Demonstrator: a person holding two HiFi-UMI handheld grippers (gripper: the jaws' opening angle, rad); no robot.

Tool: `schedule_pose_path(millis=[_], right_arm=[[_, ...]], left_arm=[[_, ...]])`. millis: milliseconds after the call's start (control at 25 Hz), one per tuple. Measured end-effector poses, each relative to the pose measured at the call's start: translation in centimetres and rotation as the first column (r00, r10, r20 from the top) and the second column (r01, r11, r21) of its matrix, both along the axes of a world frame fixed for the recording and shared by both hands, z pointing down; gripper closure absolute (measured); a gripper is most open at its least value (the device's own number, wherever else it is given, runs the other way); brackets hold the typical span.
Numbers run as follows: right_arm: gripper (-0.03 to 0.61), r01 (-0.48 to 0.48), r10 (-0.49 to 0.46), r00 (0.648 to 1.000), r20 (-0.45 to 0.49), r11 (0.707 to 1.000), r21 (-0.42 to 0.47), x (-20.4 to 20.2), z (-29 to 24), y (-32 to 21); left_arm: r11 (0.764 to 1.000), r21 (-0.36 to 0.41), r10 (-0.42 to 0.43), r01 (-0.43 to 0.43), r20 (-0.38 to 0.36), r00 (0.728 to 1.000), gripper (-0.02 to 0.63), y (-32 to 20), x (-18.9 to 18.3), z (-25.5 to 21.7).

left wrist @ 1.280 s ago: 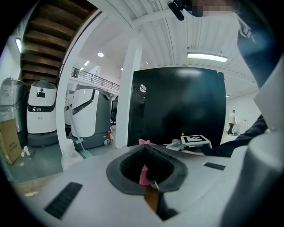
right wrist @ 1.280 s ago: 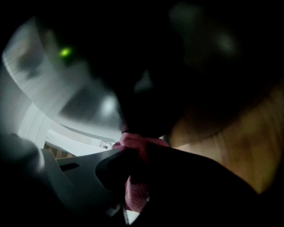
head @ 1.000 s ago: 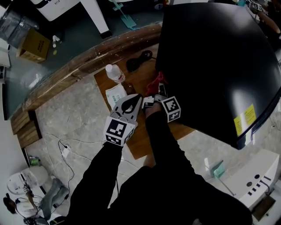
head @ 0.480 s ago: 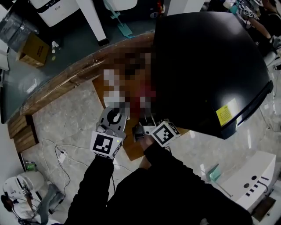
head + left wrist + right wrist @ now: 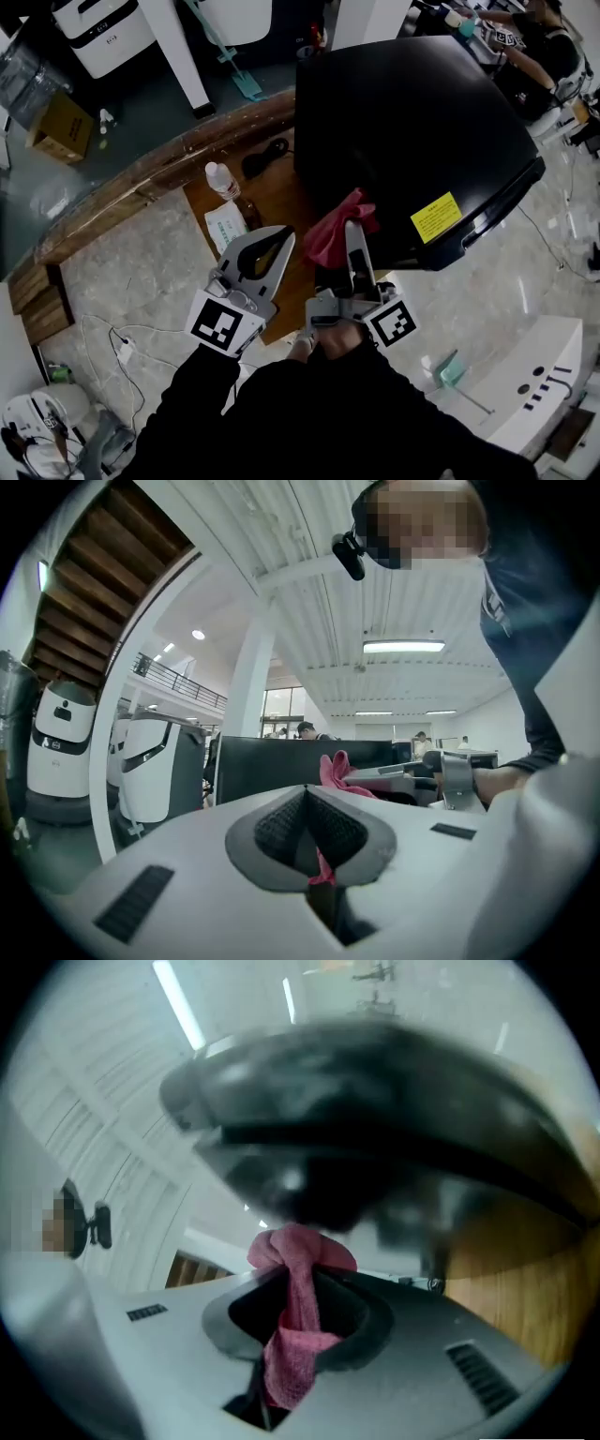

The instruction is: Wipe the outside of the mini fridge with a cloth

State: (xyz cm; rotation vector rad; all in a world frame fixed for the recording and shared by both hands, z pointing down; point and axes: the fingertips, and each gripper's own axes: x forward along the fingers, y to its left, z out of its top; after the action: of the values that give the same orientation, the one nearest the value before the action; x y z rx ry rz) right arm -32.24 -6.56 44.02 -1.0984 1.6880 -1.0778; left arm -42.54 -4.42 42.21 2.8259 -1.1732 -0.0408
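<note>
Fridge: the black mini fridge fills the far right of the head view, standing at the right edge of a brown wooden board on pale stone-patterned floor.
Label on fridge: a yellow rectangular sticker sits on its near face. It carries dark print that is too small to read.
Cloth: the pink-red terry cloth is bunched at the fridge's near left corner. In the right gripper view its knotted end meets the dark, blurred fridge surface.
Right gripper: the claw is clamped on the cloth, which runs down between the jaws and bulges out past their tips. The claw points far, toward the fridge.
Left gripper: the claw is closed, tips together, and lies just left of the cloth, apart from the fridge. Its own view shows a thin pink sliver low in the slit between the pads. I cannot tell what that sliver belongs to.
Bottle: a clear plastic bottle with a white cap stands on the board's far left part. Its label cannot be read.
Packet: a white flat packet with faint green print lies near the bottle. The print is illegible.
Box: a brown cardboard box sits far left on the grey floor.
</note>
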Motion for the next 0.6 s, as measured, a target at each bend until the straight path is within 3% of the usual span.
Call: schedule_pose_path(millis=[120, 240, 320, 440, 600], right_arm=[[0.500, -0.049, 0.051, 0.997, 0.055, 0.998, -0.043, 2.1, 0.9, 0.1], [0.500, -0.057, 0.070, 0.989, 0.129, 0.993, -0.102, 2.6, 2.8, -0.2], [0.500, -0.053, 0.072, 0.985, 0.156, 0.991, -0.123, 2.7, 3.9, -0.6], [0.501, -0.048, 0.071, 0.985, 0.156, 0.988, -0.147, 2.9, 6.0, -1.0], [0.502, -0.053, 0.081, 0.989, 0.123, 0.975, -0.217, 2.8, 10.6, -1.2]], left_arm=[[0.999, -0.027, 0.032, -0.032, 0.010, 0.999, 0.607, 0.1, 1.6, -0.1], [0.999, -0.002, 0.051, -0.051, 0.016, 0.999, 0.607, -0.3, 2.5, 0.0], [0.998, -0.024, 0.058, -0.057, 0.029, 0.998, 0.607, -0.5, 3.0, 0.8], [0.994, -0.087, 0.067, -0.062, 0.052, 0.996, 0.607, -0.6, 3.6, 2.8], [0.991, -0.109, 0.088, -0.080, 0.064, 0.994, 0.607, -1.3, 4.1, 6.3]])
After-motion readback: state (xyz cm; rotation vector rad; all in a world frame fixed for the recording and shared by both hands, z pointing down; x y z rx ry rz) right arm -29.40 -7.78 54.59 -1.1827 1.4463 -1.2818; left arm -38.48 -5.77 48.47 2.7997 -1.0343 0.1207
